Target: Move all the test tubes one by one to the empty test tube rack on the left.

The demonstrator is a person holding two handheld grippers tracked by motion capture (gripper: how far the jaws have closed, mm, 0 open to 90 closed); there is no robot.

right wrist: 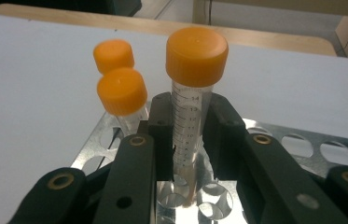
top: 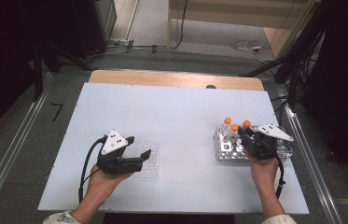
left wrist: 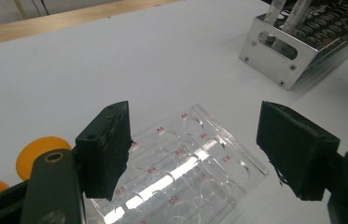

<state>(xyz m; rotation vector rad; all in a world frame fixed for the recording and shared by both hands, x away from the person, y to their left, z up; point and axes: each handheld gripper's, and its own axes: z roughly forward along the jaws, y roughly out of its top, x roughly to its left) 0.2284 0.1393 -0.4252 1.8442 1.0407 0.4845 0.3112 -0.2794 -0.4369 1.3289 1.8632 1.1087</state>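
A clear tube [right wrist: 190, 121] with an orange cap [right wrist: 196, 49] stands upright in a metal rack [right wrist: 283, 140], and my right gripper [right wrist: 191, 135] is shut on it below the cap. From above, that gripper [top: 244, 133] sits over the rack [top: 230, 156] at the right, with the held tube's cap [top: 247, 123] just beyond it. Two more orange-capped tubes [right wrist: 121, 91] [right wrist: 113, 55] stand in the rack behind and to the left. My left gripper [left wrist: 209, 149] hangs open just above a clear well plate [left wrist: 185, 172], with nothing between its jaws. In the high view it [top: 139, 147] points right over the plate [top: 152, 162].
A white sheet [top: 171, 112] covers the table, with a wooden edge [top: 176, 78] along the far side. The rack [left wrist: 279, 60] lies beyond the plate to the right in the left gripper view. Cables and dark stands sit on the floor around the table.
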